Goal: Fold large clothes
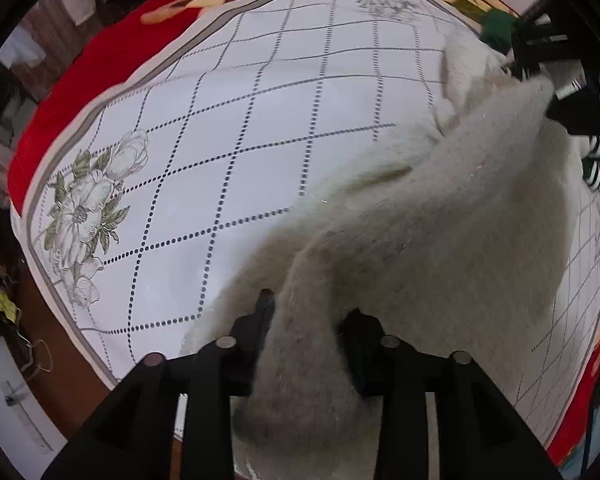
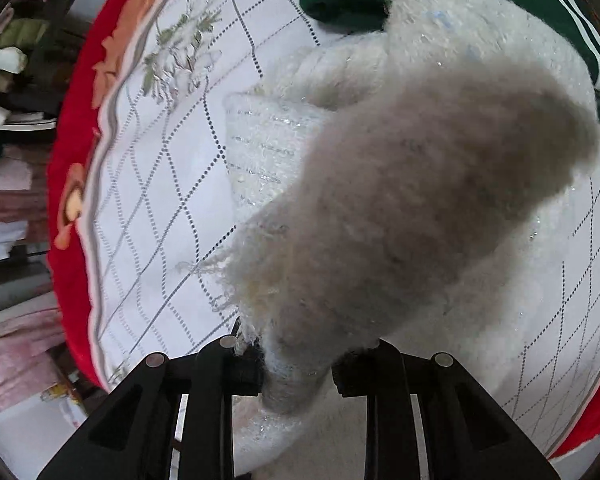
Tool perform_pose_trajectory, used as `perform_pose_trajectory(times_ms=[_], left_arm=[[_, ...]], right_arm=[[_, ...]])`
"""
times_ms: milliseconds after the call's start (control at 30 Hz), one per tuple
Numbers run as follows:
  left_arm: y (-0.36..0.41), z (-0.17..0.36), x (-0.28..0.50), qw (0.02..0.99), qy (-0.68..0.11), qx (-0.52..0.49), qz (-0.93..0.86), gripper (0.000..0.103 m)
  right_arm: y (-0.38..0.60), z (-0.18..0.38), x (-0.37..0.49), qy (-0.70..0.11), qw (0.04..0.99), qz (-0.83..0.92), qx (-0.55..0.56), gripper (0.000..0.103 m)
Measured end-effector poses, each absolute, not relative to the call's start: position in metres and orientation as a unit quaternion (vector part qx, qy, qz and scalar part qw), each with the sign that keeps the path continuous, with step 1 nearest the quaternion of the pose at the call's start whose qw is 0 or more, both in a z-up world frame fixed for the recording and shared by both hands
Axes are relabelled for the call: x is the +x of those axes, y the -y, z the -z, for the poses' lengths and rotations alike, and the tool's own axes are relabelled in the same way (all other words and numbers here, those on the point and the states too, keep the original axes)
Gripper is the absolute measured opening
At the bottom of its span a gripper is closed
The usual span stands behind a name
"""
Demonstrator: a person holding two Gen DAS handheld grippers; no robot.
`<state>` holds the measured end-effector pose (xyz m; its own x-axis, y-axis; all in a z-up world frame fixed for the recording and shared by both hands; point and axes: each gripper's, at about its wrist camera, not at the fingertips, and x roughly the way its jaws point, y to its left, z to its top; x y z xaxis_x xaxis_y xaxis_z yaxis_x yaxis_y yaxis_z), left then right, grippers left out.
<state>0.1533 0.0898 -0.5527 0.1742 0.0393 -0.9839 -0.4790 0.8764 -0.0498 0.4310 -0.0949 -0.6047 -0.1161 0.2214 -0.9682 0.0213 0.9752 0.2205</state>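
A fuzzy white sweater (image 1: 452, 216) lies partly on the white checked cloth (image 1: 228, 148) and is lifted at two places. My left gripper (image 1: 308, 320) is shut on a bunched fold of it, held above the cloth. In the right wrist view the same sweater (image 2: 412, 184) rises from the cloth into my right gripper (image 2: 296, 364), which is shut on a gathered edge with loose threads. Part of the sweater's ribbed body (image 2: 268, 140) still rests flat. The other gripper shows dark at the far right of the left wrist view (image 1: 540, 52).
The checked cloth with flower prints covers a red blanket (image 1: 100, 64) on a bed. A dark green garment with white stripes (image 2: 500, 8) lies beyond the sweater. Piles of clothes (image 2: 12, 80) and clutter stand past the bed's left edge.
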Motion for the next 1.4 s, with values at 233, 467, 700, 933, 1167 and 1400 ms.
perform_pose_trajectory(times_ms=[233, 467, 700, 933, 1167, 1400], left_arm=[[-0.123, 0.534, 0.134, 0.739, -0.597, -0.249, -0.189, 0.050], [-0.170, 0.518, 0.086, 0.712, -0.574, -0.291, -0.282, 0.062], [-0.133, 0.515, 0.100, 0.725, -0.574, -0.270, -0.269, 0.067], [-0.134, 0.589, 0.133, 0.692, -0.610, -0.238, -0.304, 0.084], [-0.143, 0.589, 0.146, 0.692, -0.616, -0.224, -0.303, 0.086], [-0.140, 0.573, 0.163, 0.698, -0.617, -0.185, -0.314, 0.086]], right_arm=[[0.070, 0.621, 0.443, -0.758, 0.644, -0.078, 0.064, 0.041], [0.055, 0.596, 0.458, -0.723, 0.633, -0.230, 0.153, 0.065], [0.165, 0.555, 0.453, -0.657, 0.693, -0.223, 0.198, 0.069], [0.282, 0.613, 0.456, -0.666, 0.712, -0.090, 0.202, 0.069], [0.284, 0.686, 0.484, -0.643, 0.688, -0.160, 0.295, 0.065], [0.308, 0.671, 0.460, -0.620, 0.677, -0.144, 0.369, 0.025]])
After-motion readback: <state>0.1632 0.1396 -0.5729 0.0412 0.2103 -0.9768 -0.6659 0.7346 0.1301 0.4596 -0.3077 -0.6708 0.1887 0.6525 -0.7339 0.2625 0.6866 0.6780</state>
